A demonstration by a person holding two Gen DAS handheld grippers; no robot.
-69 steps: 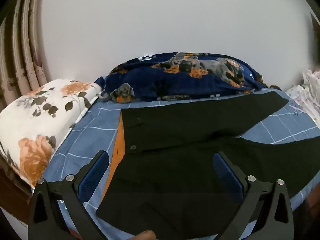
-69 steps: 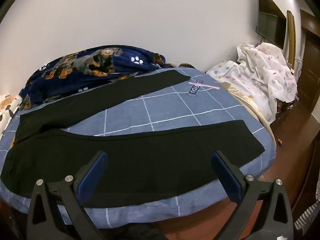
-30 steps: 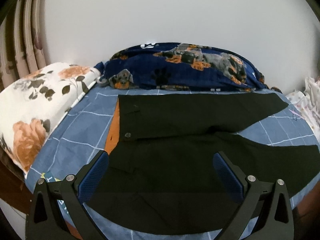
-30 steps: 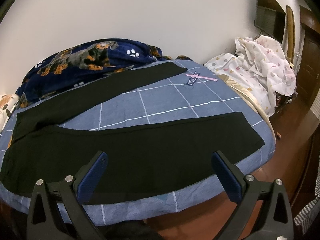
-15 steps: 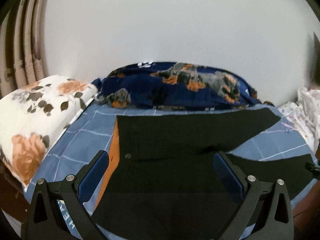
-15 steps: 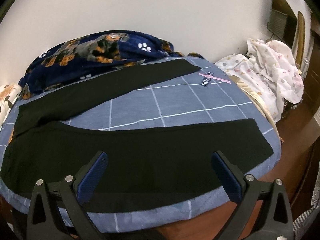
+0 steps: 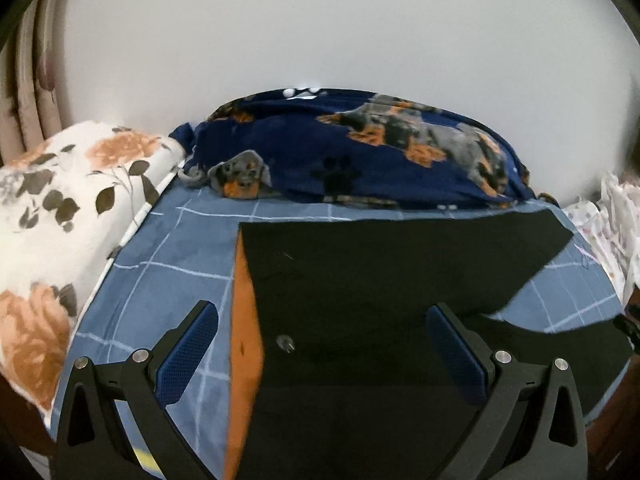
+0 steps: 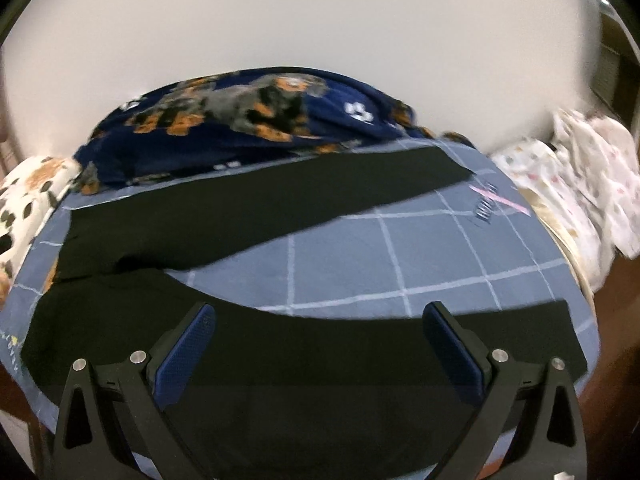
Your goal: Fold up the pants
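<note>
Black fabric fills most of what your left wrist camera sees: the pants (image 7: 360, 280) lie flat on the bed (image 7: 160, 288), which has a blue checked sheet, with the waist end nearest you and an orange lining strip (image 7: 244, 320) showing along the left edge next to a small metal button (image 7: 285, 343). Your left gripper (image 7: 322, 344) is spread wide and holding nothing, its blue pads (image 7: 188, 350) hanging above the waistband area, not touching it as far as you can tell. Behind the pants there's a navy dog-print blanket (image 7: 360, 148) bunched against the wall, and a floral pillow (image 7: 60, 220) off to the left. Over on the right wrist camera, which is a bit blurry, you get the pants (image 8: 280, 360) with both legs splayed apart in a V, the far leg running toward the blanket (image 8: 240, 120) and the near leg crossing just under your right gripper (image 8: 318, 344). That gripper is wide too, nothing between its fingers. A crumpled white dotted cloth (image 8: 572, 172) sits past the bed's right edge.
</note>
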